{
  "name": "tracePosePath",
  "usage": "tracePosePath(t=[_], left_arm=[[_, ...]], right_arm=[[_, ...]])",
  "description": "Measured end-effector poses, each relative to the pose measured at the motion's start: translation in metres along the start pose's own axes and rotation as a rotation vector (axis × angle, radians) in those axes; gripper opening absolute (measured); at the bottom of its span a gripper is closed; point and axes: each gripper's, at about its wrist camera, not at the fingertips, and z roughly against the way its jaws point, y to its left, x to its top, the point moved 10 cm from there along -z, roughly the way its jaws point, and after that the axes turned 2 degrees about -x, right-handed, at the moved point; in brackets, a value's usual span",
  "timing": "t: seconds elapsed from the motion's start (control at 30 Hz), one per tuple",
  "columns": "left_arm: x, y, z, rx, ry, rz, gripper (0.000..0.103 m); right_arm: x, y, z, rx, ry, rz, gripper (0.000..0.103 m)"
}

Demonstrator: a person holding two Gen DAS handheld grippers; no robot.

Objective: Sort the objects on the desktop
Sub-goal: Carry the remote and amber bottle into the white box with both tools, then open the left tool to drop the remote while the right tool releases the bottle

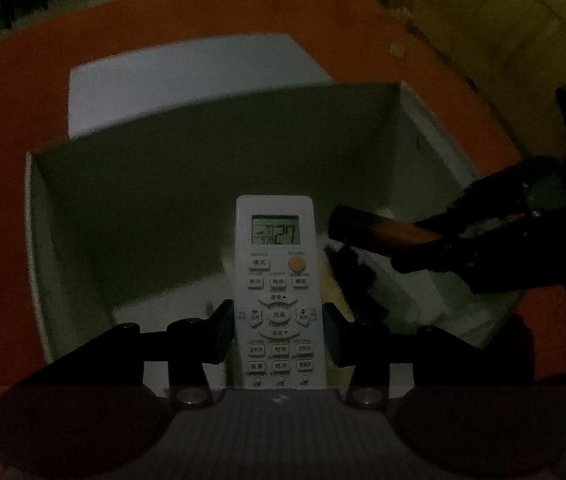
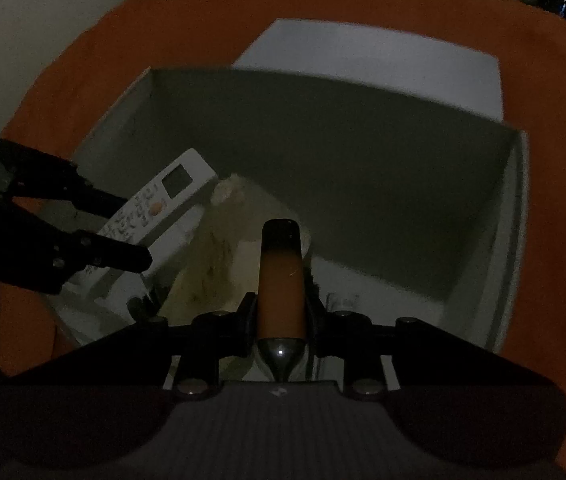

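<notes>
While my left gripper [image 1: 277, 330] is pinching a white air-conditioner remote [image 1: 277, 280], display reading 27 with an orange button, my right gripper [image 2: 281, 316] is clamping an orange, black-capped cylinder [image 2: 282, 280]; both are hanging over the open white box [image 1: 35, 240].

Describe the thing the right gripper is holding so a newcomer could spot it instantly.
Find the open white box on the orange table. Above its inside, the right gripper clamps a slim cylinder: orange body, dark cap, shiny pointed metal end. The white remote in the left gripper beside it is flat and buttoned.
</notes>
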Motion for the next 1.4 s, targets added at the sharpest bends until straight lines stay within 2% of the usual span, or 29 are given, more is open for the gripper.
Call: tracePosePath(t=[0.13,0.5,0.93,0.97,1.0,1.03,1.07,1.1,1.13,1.3,1.37,1.4], left_arm=[[-0.011,0.001,-0.011,0.035,0.015,-0.029,0.041],[-0.026,0.009,-0.033,0.071,0.060,-0.025,0.041],[-0.029,0.006,-0.038,0.072,0.066,-0.025,0.041],[-0.028,0.007,-0.038,0.073,0.065,-0.021,0.043],[-0.027,0.007,-0.037,0.071,0.060,-0.018,0.050],[-0.025,0.005,-0.035,0.063,0.049,-0.017,0.065],[-0.023,0.004,-0.034,0.055,0.038,-0.016,0.073],[-0.022,0.003,-0.032,0.048,0.027,-0.015,0.087],[-0.021,0.002,-0.030,0.042,0.017,-0.013,0.096],[-0.015,0.001,-0.021,0.020,-0.004,0.003,0.097],[-0.013,-0.001,-0.018,0.014,-0.009,0.015,0.098],[-0.012,-0.002,-0.016,0.006,-0.011,0.019,0.098]], right_arm=[[-0.006,0.001,-0.015,-0.018,0.023,0.031,0.028],[-0.024,0.005,-0.032,-0.095,0.046,0.125,0.028],[-0.022,0.006,-0.038,-0.114,0.069,0.122,0.028],[-0.021,0.006,-0.038,-0.115,0.070,0.123,0.028],[-0.021,0.006,-0.039,-0.117,0.072,0.123,0.029],[-0.020,0.005,-0.039,-0.127,0.072,0.119,0.031],[-0.020,0.004,-0.039,-0.138,0.071,0.115,0.042],[-0.019,0.004,-0.038,-0.154,0.070,0.113,0.049],[-0.018,0.003,-0.037,-0.156,0.066,0.109,0.051],[-0.016,-0.001,-0.030,-0.165,0.038,0.075,0.069],[-0.014,-0.001,-0.024,-0.148,0.030,0.058,0.073],[-0.012,0.001,-0.023,-0.140,0.024,0.052,0.078]])
